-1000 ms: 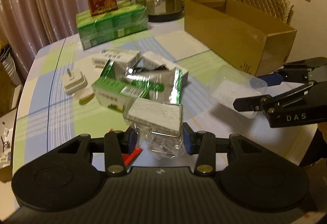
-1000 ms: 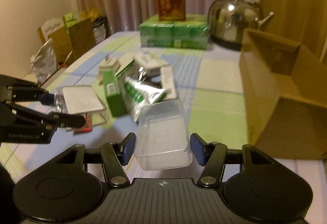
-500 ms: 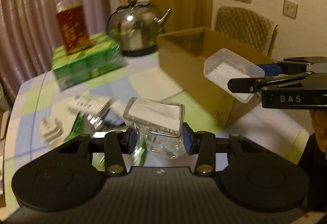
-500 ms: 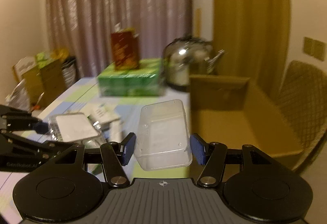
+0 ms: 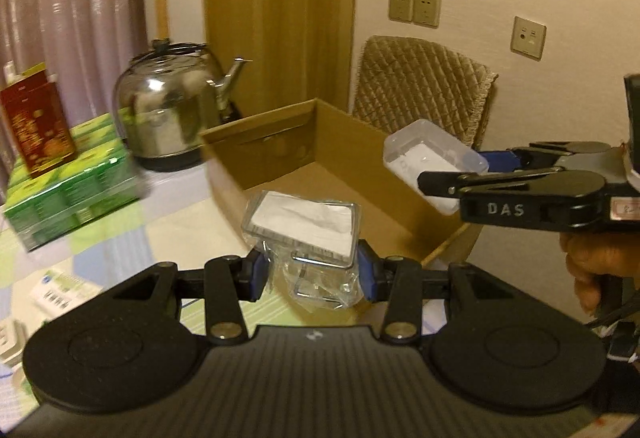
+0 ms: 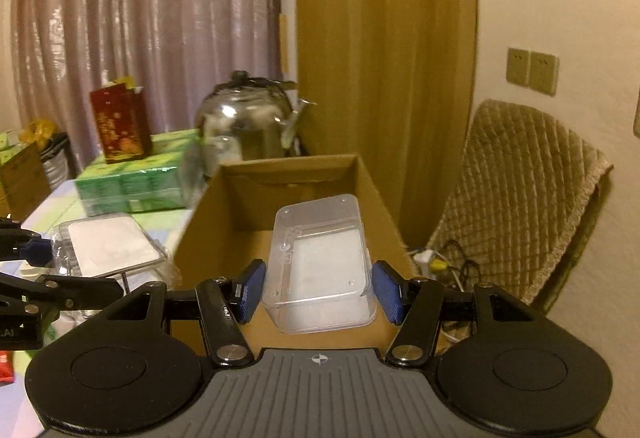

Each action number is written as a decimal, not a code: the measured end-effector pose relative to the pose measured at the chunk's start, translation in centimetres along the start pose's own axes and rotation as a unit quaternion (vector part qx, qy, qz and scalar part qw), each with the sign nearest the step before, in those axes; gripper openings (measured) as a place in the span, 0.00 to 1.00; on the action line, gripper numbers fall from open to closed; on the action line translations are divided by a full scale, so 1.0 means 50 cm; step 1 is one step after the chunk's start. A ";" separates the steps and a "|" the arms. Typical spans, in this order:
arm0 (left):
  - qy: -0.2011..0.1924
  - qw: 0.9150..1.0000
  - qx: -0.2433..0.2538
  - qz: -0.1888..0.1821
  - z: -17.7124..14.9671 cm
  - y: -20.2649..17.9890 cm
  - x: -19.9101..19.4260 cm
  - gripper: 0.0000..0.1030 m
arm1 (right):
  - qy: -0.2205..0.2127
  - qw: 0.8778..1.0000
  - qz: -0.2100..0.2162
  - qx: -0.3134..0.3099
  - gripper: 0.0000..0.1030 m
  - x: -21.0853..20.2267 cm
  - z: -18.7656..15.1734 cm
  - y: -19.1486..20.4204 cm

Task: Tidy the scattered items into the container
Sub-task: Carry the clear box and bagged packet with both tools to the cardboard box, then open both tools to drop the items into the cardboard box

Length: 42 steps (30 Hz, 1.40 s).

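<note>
My left gripper is shut on a clear plastic-wrapped packet with a white face, held in the air at the near wall of the open cardboard box. The right gripper is shut on a clear plastic box and holds it above the cardboard box's open top. In the left wrist view the right gripper comes in from the right with that clear box over the cardboard box. In the right wrist view the left gripper and its packet show at the left.
A steel kettle stands behind the cardboard box, beside a green wrapped pack with a red carton on top. Small boxes lie on the checked tablecloth at the left. A quilted chair stands behind the box.
Both grippers have risen from the cluttered table and swung right with their loads; the clear box has come over the cardboard box, the packet up to its near wall.
</note>
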<state>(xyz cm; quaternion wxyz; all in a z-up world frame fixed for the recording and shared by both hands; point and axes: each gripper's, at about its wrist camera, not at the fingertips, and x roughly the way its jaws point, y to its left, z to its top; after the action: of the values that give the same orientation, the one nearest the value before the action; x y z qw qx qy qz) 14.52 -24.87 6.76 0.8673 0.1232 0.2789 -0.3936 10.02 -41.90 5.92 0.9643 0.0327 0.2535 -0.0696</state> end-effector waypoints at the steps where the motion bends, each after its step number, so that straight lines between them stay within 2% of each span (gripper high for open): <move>1: 0.002 1.000 0.002 -0.003 0.004 -0.008 0.014 0.38 | 0.001 1.000 -0.002 0.001 0.54 -0.005 -0.005 -0.013; 7: 0.019 1.000 0.013 -0.013 0.012 -0.040 0.087 0.38 | 0.012 1.000 -0.005 0.023 0.54 0.022 -0.019 -0.064; 14: 0.029 0.999 0.027 -0.020 0.007 -0.055 0.123 0.38 | 0.020 0.999 -0.003 0.029 0.54 0.038 -0.028 -0.079; 27: 0.019 1.000 0.017 -0.002 -0.020 -0.033 0.062 0.48 | 0.031 0.999 0.009 0.037 0.54 0.052 -0.038 -0.073; 34: 0.018 1.000 0.001 0.004 -0.034 -0.019 0.044 0.48 | 0.045 0.998 0.022 0.039 0.54 0.082 -0.032 -0.066; 36: 0.017 1.000 -0.002 0.007 -0.038 -0.016 0.038 0.50 | 0.046 0.998 0.022 0.042 0.68 0.086 -0.032 -0.067; 37: 0.016 1.000 -0.004 0.009 -0.040 -0.013 0.035 0.50 | 0.042 0.998 0.021 0.044 0.71 0.083 -0.033 -0.067; 42: 0.012 1.000 -0.012 0.023 -0.057 0.002 0.011 0.55 | 0.025 0.998 0.023 0.046 0.74 0.050 -0.036 -0.064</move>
<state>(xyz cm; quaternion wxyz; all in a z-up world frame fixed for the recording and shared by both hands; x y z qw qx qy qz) 13.78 -23.91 4.13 0.8737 0.1243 0.2913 -0.3691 10.83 -45.16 3.01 0.9564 0.0840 0.2735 -0.0584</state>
